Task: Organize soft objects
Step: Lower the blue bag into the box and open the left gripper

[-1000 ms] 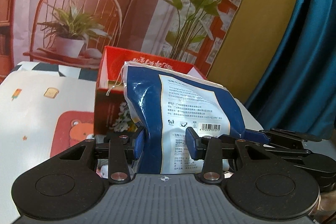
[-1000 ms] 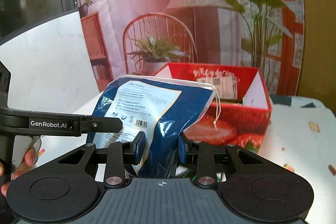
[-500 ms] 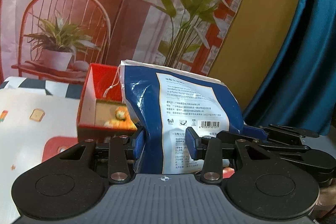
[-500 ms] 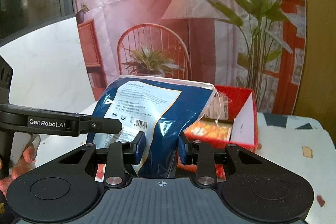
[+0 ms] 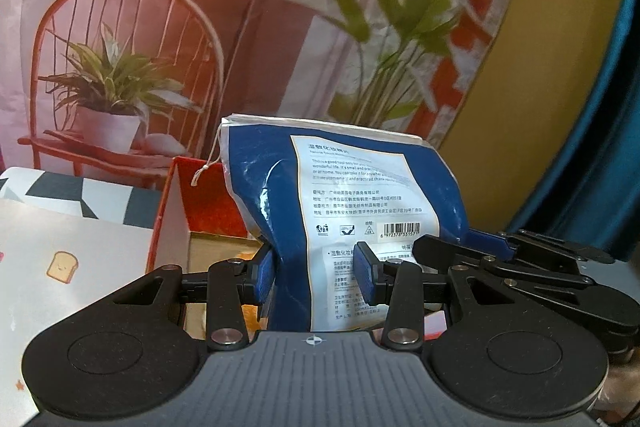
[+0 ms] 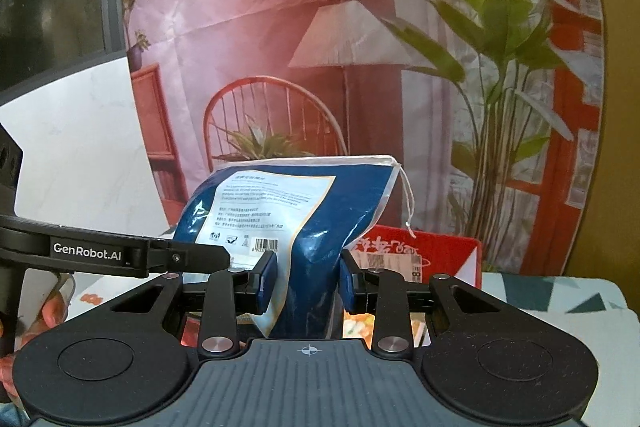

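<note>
A soft blue bag [image 5: 344, 195] with a white label and a drawstring hangs upright, held from both sides. My left gripper [image 5: 316, 273] is shut on its lower part, blue pads pressing the plastic. In the right wrist view the same blue bag [image 6: 296, 211] is pinched by my right gripper [image 6: 308, 281], also shut on it. Behind and below the bag stands an open red box [image 5: 188, 211], and the red box [image 6: 452, 251] shows orange items inside. The other gripper's black arm [image 6: 120, 253] crosses the right wrist view at the left.
A tablecloth [image 5: 60, 243] with toast prints covers the table around the box. A printed backdrop with a chair, lamp and plants hangs behind. A teal curtain [image 5: 600, 147] is at the right. A hand [image 6: 44, 315] grips the other tool's handle.
Both grippers have carried the bag toward and over the red box. The box has slid lower in both views and its open inside now sits under the bag.
</note>
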Demonstrator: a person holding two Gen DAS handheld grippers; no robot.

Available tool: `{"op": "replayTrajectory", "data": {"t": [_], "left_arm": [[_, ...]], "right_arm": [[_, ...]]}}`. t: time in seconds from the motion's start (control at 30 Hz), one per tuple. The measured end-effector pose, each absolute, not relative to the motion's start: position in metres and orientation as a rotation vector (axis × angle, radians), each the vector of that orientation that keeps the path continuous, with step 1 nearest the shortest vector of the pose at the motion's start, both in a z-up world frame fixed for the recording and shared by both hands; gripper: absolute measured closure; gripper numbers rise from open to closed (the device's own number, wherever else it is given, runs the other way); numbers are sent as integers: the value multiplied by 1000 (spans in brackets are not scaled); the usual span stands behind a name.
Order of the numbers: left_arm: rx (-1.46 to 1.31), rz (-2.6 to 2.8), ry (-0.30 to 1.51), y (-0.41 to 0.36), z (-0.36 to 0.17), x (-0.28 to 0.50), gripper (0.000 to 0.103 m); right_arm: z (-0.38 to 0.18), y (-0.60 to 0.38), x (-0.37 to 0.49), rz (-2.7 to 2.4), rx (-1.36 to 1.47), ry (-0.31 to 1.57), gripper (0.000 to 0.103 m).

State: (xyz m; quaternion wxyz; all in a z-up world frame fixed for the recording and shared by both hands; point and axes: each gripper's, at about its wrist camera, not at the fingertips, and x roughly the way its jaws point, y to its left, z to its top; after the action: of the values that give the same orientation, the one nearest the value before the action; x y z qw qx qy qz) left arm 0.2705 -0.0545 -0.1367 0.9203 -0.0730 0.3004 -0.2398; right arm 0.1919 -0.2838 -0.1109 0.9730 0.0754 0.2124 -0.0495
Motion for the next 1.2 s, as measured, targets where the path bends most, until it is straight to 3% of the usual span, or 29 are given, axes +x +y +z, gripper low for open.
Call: {"op": "replayTrajectory", "data": {"t": [0.53, 1.2], "left_arm": [[-79, -446, 789, -70, -185, 333, 60], [-40, -421, 944, -66, -217, 340, 59]], "right_arm": [[-178, -316, 254, -113, 245, 545, 73], [-232, -323, 273, -134, 461, 769, 73]]}}
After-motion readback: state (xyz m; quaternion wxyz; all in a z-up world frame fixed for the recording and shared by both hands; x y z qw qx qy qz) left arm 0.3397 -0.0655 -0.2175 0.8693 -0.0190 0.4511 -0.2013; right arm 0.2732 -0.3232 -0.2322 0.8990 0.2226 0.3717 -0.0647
